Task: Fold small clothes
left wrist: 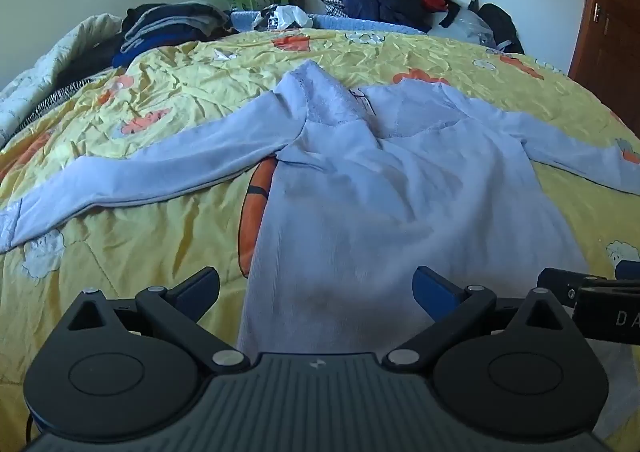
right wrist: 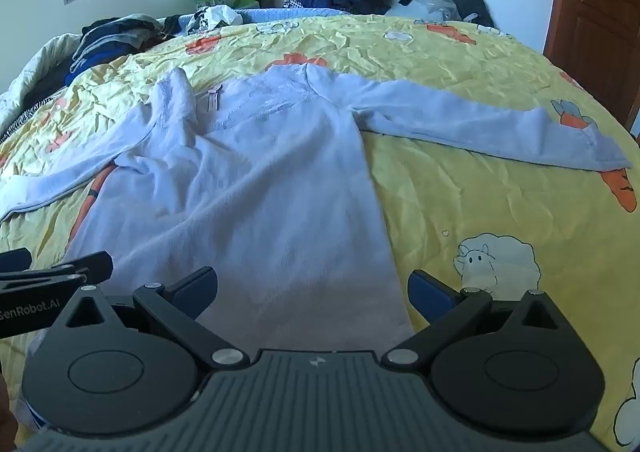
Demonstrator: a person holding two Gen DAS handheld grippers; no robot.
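While spread flat, one lilac top (left wrist: 392, 188); two sleeves; two gaping grippers (left wrist: 316, 292).

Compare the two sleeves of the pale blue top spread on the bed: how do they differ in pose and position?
The left sleeve runs out toward the bed's left side, where a quilt lies bunched; the right sleeve reaches toward the wooden door. The left sleeve's cuff lies on a white sheep print; the right sleeve's cuff ends by an orange carrot print. Both lie flat and unfolded on the yellow bedspread.
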